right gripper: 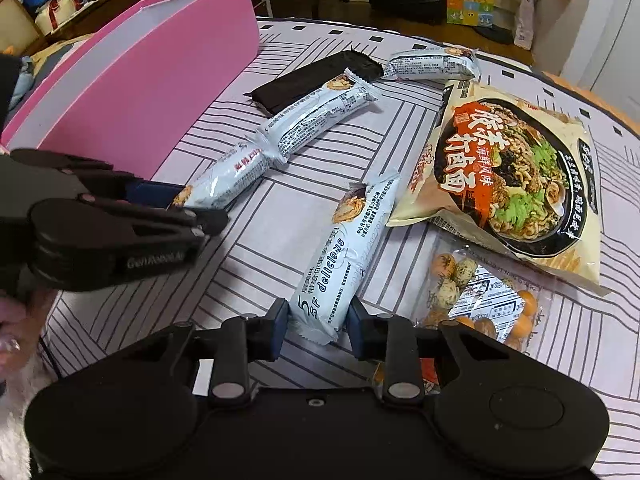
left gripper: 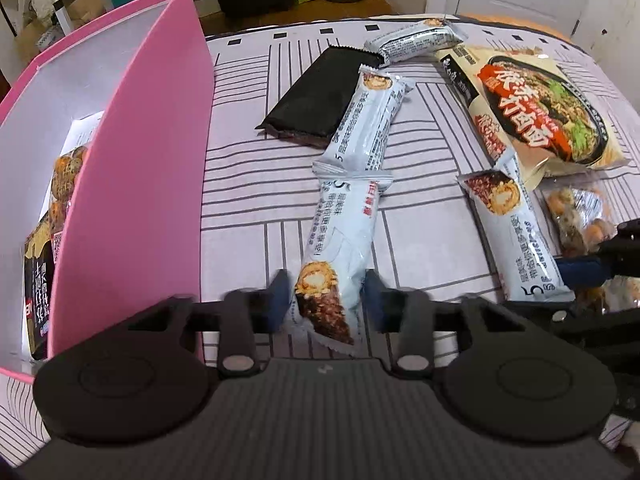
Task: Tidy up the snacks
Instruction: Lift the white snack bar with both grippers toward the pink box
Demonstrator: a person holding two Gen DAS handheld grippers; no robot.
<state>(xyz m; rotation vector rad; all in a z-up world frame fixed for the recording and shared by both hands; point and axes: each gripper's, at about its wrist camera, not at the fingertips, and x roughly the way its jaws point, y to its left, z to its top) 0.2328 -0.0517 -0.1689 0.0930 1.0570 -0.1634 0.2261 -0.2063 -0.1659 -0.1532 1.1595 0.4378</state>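
Note:
Several white snack bars lie on the striped tablecloth beside a pink box [left gripper: 132, 184]. My left gripper [left gripper: 326, 300] has its fingers on both sides of the near end of one white bar [left gripper: 340, 248], closed on it; the same gripper [right gripper: 176, 204] and bar [right gripper: 228, 176] show in the right wrist view. My right gripper [right gripper: 318, 322] is closed on the near end of another white bar [right gripper: 348, 248], which also shows in the left wrist view [left gripper: 516, 236]. The pink box [right gripper: 152, 84] holds a dark snack bag [left gripper: 44, 276].
Two more white bars [left gripper: 370, 120] [left gripper: 416, 40], a black packet [left gripper: 320, 96], a large noodle bag [left gripper: 540, 108] and a clear bag of round snacks [right gripper: 476, 300] lie on the table. The box stands at the left. Room clutter lies beyond the table.

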